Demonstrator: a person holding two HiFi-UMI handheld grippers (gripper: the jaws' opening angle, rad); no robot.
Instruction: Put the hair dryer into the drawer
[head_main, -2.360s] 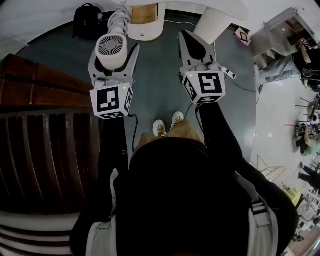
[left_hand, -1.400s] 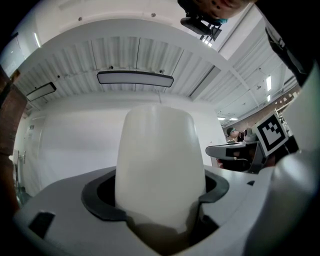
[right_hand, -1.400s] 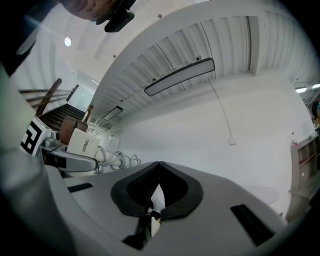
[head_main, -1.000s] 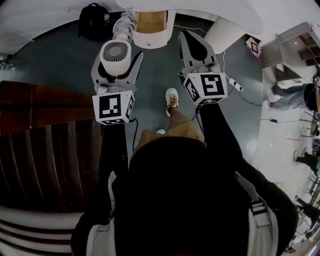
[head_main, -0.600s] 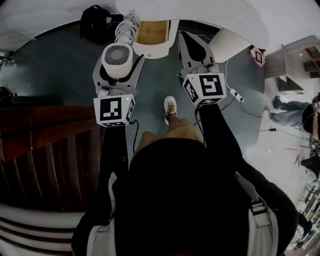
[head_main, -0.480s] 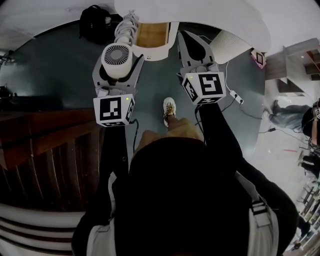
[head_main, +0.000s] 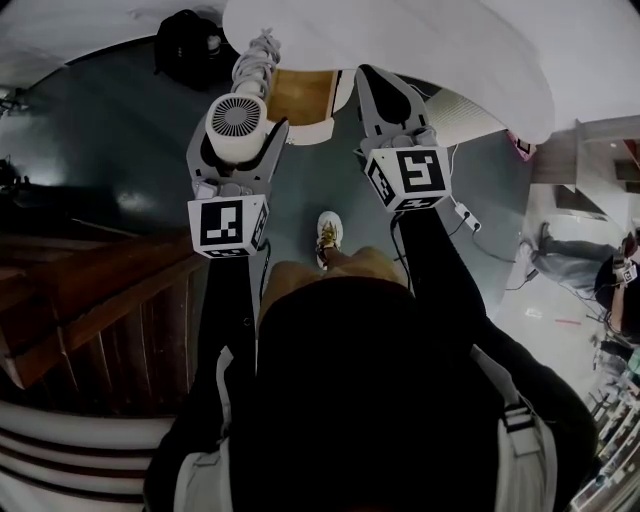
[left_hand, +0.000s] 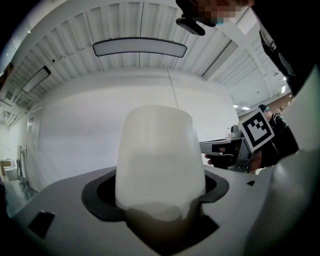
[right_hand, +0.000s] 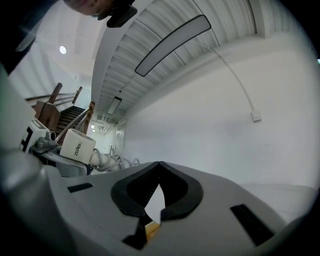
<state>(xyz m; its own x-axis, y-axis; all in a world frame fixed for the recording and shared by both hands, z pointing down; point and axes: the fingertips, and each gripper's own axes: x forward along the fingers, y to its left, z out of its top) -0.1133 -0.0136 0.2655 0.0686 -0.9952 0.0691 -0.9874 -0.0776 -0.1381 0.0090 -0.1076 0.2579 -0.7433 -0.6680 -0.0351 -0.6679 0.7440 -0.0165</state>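
White hair dryer, round grille end facing up in the head view, pinched across its barrel by the left gripper; in the left gripper view the pale barrel fills the space between the two jaws of that gripper, both jaws against its sides; coiled white cord runs from the dryer's far end toward the drawer's left corner.

Drawer, white-fronted, standing open with a bare wooden bottom, set under the edge of a round white tabletop; dryer held in the air above the dark floor, near the drawer's front left corner and outside it.

Right gripper, jaws pressed together at the tips, nothing between them; the right gripper view shows the tips meeting; the dryer and cord appear at that view's left.

Marker cube on the left gripper; marker cube on the right.

Black bag on the floor beyond the dryer; pale shoe between the arms; dark wooden stairs at left.
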